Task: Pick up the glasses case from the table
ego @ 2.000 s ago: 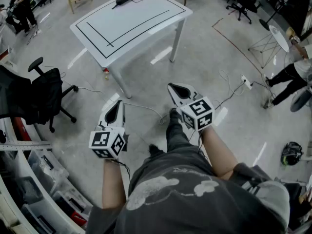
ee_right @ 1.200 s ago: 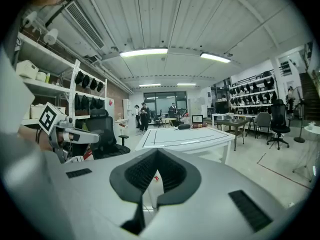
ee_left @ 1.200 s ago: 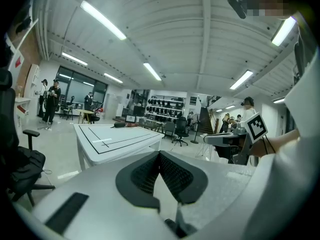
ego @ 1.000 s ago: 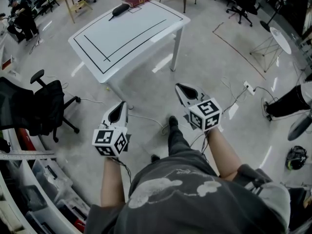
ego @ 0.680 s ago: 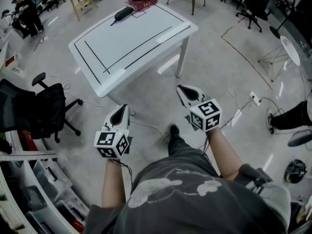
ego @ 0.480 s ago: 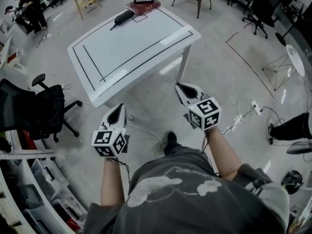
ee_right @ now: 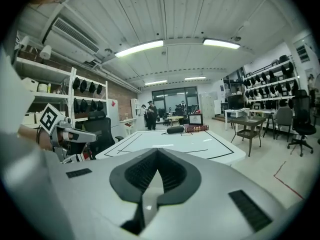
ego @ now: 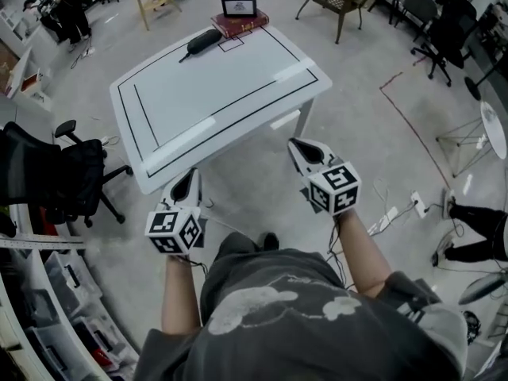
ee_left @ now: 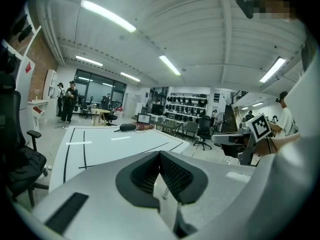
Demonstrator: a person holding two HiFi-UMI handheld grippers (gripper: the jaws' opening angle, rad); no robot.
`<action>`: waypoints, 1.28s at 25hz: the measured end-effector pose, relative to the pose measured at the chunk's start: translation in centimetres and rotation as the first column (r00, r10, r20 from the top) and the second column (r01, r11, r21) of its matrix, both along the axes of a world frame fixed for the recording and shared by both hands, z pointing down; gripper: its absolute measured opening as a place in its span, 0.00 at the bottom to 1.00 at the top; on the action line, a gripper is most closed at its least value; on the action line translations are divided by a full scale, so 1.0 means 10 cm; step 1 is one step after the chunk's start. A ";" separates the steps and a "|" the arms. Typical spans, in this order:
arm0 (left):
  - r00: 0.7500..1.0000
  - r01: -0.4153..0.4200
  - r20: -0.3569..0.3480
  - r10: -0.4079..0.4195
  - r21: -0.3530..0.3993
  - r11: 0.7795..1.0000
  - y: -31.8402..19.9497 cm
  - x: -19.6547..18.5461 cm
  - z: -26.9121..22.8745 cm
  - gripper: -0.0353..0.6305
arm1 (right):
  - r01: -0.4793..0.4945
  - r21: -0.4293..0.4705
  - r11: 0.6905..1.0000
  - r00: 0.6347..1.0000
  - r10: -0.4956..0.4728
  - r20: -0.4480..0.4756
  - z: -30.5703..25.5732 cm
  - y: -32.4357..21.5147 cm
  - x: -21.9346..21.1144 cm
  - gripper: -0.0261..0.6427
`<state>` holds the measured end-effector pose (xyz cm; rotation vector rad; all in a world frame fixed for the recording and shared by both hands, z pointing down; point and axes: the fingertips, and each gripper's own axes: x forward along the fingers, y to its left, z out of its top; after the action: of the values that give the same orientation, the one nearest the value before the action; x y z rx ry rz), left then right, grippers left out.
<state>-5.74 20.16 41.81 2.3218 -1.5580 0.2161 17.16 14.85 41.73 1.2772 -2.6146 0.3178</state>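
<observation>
You're standing just short of the counter, left tool and right tool both pinched closed and empty. The glasses case lies at its far edge beside a red book, untouched, so the whole pickup is ahead of you.

We see a white desk in the upper middle of the head view, standing on a grey floor. Black lines mark a rectangle on its top, and two pale strips lie along the near long line. Toward the top of the frame, at the desk's far edge, a dark case lies flat. Just to its right, a red book sits at the corner.
</observation>
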 end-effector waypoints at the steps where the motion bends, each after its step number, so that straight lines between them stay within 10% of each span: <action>1: 1.000 0.001 0.005 -0.001 0.000 1.000 -0.05 0.01 -0.01 0.06 | 0.001 -0.004 1.000 1.000 -0.001 0.005 0.01 -0.05 0.00 0.04; 32: 0.999 -0.041 0.035 0.041 0.000 0.999 -3.63 -0.42 0.03 0.06 | 0.058 -0.073 0.996 0.995 -0.064 -0.078 0.25 -3.32 -0.64 0.04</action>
<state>-9.96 -16.16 42.16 2.3644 -1.5274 0.2682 10.79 -18.33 44.21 1.1605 -2.5453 0.3387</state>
